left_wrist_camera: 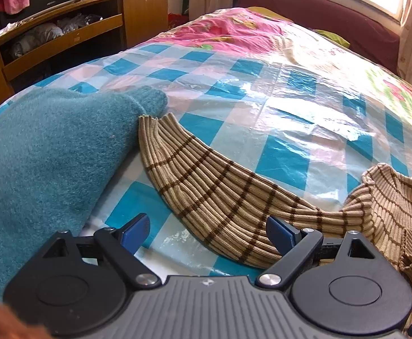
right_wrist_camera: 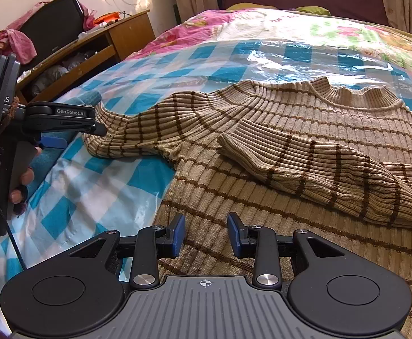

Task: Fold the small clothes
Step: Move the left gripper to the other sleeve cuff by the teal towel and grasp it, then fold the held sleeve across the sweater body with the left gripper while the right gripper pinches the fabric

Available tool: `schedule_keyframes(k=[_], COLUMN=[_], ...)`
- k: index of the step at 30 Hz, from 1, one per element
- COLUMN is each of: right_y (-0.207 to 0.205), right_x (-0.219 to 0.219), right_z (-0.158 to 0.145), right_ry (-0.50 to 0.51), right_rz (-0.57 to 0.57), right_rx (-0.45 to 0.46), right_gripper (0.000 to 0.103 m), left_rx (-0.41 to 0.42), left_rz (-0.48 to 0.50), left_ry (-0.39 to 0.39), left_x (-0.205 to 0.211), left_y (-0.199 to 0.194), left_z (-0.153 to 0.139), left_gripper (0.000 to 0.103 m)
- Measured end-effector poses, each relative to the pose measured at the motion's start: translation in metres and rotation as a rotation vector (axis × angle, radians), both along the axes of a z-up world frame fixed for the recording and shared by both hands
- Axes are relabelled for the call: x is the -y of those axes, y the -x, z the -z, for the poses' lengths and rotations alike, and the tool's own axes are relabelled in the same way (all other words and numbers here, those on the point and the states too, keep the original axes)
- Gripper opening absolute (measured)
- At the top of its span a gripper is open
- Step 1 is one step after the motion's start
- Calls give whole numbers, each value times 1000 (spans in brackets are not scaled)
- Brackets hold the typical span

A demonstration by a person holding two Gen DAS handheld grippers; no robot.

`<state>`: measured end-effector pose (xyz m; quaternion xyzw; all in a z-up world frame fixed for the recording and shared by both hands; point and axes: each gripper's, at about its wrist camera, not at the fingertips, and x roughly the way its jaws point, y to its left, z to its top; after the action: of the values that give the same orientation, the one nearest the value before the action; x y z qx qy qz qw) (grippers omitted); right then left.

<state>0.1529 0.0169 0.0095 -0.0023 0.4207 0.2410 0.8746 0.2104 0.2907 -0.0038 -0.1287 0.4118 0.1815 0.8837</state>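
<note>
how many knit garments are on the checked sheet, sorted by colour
Tan with brown stripes: 1, the striped sweater
Teal: 1, the teal knit garment
Total: 2, both on the checked plastic sheet

Ahead of our left claw, one sweater sleeve lies on the plastic sheet, with a folded garment to its left. Beneath and before our right claw lies the sweater, its other sleeve folded across it.
</note>
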Motion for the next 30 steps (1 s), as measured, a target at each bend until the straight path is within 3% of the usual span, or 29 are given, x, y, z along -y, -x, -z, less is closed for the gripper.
schedule_keyframes(k=[2, 7, 13, 15, 18, 26, 27, 30], right_y=[0, 0, -1, -1, -3, -3, -4, -5], right_x=[1, 3, 6, 9, 11, 9, 10, 13], right_z=[0, -1, -2, -2, -1, 4, 4, 1], right_ry=[-1, -11, -20, -29, -43, -47, -46, -56], right_rz=[1, 7, 20, 27, 29, 27, 29, 37], right_rx=[0, 3, 1, -2, -6, -23, -24, -21], right_gripper=[33, 33, 33, 33, 33, 33, 33, 33], left_rx=[13, 10, 81, 101, 107, 110, 113, 141], left_rz=[-11, -84, -186, -194, -212, -287, -296, -277], left_ry=[22, 110, 192, 214, 176, 208, 208, 241], left_x=[-4, -19, -39, -43, -45, -60, -60, -58], left_y=[0, -6, -2, 6, 13, -12, -13, -11], left_z=[2, 13, 19, 17, 15, 28, 28, 22], left_gripper=[92, 53, 33, 33, 35, 48, 45, 19])
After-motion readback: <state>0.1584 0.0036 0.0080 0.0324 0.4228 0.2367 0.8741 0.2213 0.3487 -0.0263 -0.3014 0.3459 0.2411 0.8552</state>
